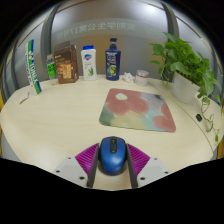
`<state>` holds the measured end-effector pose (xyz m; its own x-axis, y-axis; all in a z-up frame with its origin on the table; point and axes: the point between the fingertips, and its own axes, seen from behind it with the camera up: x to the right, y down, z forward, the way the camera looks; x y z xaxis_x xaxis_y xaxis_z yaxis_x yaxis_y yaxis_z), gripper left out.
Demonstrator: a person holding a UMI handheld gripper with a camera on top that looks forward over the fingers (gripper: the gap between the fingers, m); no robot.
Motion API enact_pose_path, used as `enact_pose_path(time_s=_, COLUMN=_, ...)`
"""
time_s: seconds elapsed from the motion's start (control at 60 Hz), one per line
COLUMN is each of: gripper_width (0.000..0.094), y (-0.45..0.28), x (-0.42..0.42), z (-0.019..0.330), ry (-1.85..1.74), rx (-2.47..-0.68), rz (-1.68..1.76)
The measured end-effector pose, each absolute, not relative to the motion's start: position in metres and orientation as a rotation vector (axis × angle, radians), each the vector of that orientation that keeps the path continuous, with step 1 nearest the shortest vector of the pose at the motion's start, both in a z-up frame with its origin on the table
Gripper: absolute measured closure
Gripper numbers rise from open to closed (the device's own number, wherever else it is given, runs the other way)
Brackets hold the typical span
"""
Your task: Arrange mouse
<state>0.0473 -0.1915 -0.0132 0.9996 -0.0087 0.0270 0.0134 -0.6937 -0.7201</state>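
Note:
A blue mouse (112,156) sits between my gripper's (112,147) two fingers, and both magenta pads (90,156) press against its sides. The gripper is shut on the mouse and holds it over the near edge of the pale table (60,120). A patterned mouse pad (140,108) with pink, green and white blotches lies flat on the table beyond the fingers, a little to the right. The underside of the mouse is hidden.
Along the back stand a green and white tube (34,68), a brown box (66,64), a white bottle (89,62) and a dark blue bottle (112,60). A leafy potted plant (186,62) stands at the back right, with a small white object (143,74) beside it.

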Motion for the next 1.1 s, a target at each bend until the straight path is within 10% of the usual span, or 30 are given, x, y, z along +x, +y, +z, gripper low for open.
enact_pose_path(time_s=0.217, gripper_width=0.0565, y=-0.19, x=0.045, z=0.001, ry=-0.052, rx=-2.352, rz=-0.034)
enact_pose_path(time_s=0.533, gripper_width=0.0568, y=-0.087, x=0.076, z=0.175, ry=-0.005, rx=-2.046, rz=-0.021)
enact_pose_path(time_s=0.85, gripper_width=0.0569, y=-0.009, x=0.145, z=0.025, ry=0.046, rx=-2.272, rz=-0.016)
enact_pose_path(time_s=1.1, gripper_width=0.0448, y=-0.011, x=0.145, z=-0.009, ry=0.026, rx=-2.337, rz=0.024)
